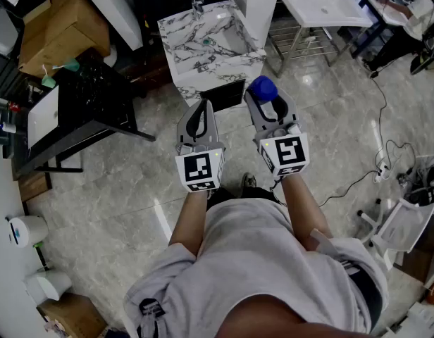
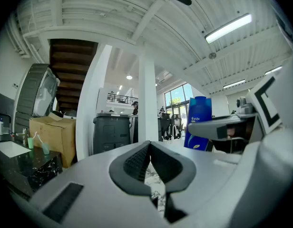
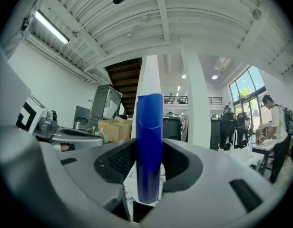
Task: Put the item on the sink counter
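Standing upright between the jaws of the right gripper (image 1: pixel 265 108), a blue plastic bottle with a rounded top (image 1: pixel 263 89) is clamped by the dark pads on both its sides (the right gripper view shows the contact plainly). The left gripper (image 1: pixel 200 118) is held just beside it, its jaws pressed together with nothing between them. Both tools are held out in front of the person, over the grey marbled floor (image 1: pixel 118 189). The white, dark-veined marble sink counter (image 1: pixel 180 58) lies just beyond them in the head view, with a metal faucet (image 1: pixel 197 7) at its far edge; the bottle is not resting on it. A brown cardboard box (image 1: pixel 65 20) is seen far to the left.
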`<action>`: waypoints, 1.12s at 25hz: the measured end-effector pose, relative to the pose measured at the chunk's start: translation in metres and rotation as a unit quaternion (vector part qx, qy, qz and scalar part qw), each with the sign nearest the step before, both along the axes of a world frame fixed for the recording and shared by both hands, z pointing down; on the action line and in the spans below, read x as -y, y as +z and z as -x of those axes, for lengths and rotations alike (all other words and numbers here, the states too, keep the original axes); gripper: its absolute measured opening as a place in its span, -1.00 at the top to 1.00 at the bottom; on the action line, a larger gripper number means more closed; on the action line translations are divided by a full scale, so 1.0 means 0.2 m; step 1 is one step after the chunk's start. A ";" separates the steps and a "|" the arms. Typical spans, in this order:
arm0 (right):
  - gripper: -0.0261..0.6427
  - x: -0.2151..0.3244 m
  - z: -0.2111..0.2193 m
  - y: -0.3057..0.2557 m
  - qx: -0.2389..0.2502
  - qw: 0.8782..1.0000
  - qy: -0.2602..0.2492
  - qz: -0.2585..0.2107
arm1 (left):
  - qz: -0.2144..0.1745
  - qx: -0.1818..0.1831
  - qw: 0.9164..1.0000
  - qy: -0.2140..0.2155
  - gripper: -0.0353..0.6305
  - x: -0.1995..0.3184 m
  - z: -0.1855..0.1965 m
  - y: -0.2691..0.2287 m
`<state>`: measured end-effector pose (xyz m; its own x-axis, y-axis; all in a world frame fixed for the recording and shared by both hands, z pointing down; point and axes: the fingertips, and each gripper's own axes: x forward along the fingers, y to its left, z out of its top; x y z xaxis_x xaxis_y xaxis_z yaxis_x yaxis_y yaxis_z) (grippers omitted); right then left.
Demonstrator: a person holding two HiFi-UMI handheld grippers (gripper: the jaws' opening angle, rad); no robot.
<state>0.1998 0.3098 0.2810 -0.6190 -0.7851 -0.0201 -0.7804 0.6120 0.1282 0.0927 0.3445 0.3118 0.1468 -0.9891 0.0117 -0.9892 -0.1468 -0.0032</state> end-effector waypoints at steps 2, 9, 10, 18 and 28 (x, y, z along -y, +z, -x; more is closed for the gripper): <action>0.46 -0.02 0.01 0.00 0.001 1.000 0.002 -0.002 | -0.005 0.003 1.000 0.007 0.87 0.00 0.00 -0.01; 0.46 -0.09 0.01 0.04 0.010 1.000 -0.015 0.004 | 0.007 -0.004 1.000 0.013 0.87 -0.05 -0.02 0.03; 0.46 -0.09 -0.01 0.04 0.009 1.000 -0.016 0.004 | 0.007 -0.005 1.000 0.015 0.87 -0.05 -0.05 0.03; 0.46 -0.09 -0.19 0.00 0.013 1.000 -0.014 -0.002 | 0.003 0.005 0.999 0.033 0.87 -0.01 -0.23 0.00; 0.46 -0.07 -0.43 0.03 0.014 0.999 -0.033 -0.002 | 0.018 0.003 0.999 0.038 0.87 -0.01 -0.48 0.05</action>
